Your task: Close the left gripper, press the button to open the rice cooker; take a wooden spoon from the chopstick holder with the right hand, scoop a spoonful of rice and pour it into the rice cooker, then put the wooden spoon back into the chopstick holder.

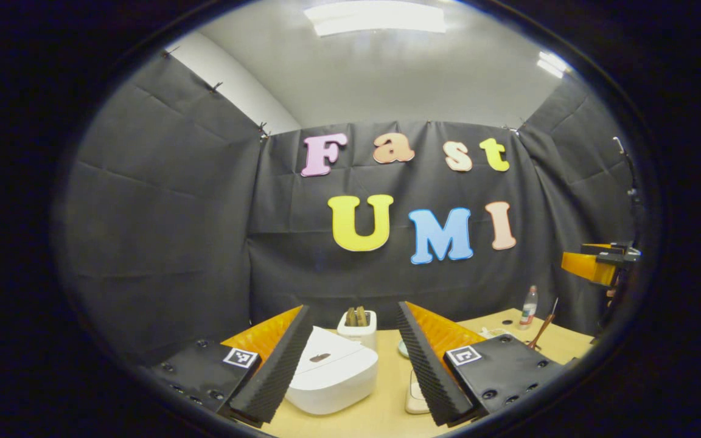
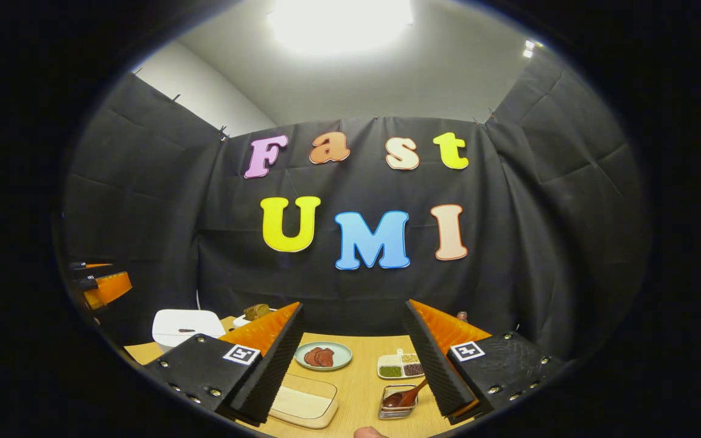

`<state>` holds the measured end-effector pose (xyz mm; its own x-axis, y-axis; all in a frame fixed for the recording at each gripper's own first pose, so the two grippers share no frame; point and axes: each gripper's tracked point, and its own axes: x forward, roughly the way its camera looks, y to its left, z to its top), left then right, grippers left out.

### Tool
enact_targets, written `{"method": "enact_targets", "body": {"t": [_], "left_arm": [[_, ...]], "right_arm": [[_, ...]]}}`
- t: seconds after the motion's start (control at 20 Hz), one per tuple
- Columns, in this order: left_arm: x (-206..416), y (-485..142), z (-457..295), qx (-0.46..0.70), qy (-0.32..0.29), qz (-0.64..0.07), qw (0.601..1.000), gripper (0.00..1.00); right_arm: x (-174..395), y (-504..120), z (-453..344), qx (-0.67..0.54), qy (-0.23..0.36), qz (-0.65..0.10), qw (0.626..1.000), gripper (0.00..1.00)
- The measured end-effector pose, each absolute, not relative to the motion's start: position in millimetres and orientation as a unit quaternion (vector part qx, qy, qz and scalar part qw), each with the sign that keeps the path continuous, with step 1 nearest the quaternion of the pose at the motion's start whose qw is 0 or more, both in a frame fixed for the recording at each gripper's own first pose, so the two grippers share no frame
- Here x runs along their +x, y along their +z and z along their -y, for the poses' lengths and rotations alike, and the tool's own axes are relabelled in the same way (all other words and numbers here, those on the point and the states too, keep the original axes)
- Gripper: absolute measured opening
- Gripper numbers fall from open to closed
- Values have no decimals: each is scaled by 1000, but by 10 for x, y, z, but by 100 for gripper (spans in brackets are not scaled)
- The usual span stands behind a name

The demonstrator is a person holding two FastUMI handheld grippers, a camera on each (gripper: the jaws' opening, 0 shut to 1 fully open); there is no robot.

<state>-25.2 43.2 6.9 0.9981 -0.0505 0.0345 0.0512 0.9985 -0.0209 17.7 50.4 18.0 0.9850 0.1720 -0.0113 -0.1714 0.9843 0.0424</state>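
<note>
Left gripper view: my left gripper (image 1: 353, 359), jaws wide, frames the white, smooth-lidded plastic rice cooker (image 1: 332, 372) near the tabletop's left edge; I'd press its stiff dark button (image 1: 320, 357) squarely. My right gripper (image 2: 353, 359) is also wide; the light wooden spoon (image 1: 359, 316) stands in the white holder (image 1: 358, 329) behind the cooker, best pinched at its handle.

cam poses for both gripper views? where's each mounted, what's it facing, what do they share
Left gripper view: rides the left gripper, looks forward between its open fingers at the closed rice cooker and chopstick holder; the right gripper shows far right.
Right gripper view: rides the right gripper, fingers open, facing the plate and wooden spoon; the left gripper shows far left.
Shared: rice cooker, table, booth wall.
</note>
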Motion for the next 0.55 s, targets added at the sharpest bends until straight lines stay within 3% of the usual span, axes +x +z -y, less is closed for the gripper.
{"method": "enact_targets", "body": {"t": [0.55], "left_arm": [[-279,175,-492,-18,-18,29,999,98]], "right_arm": [[151,311,-501,26,89,3,996,98]]}}
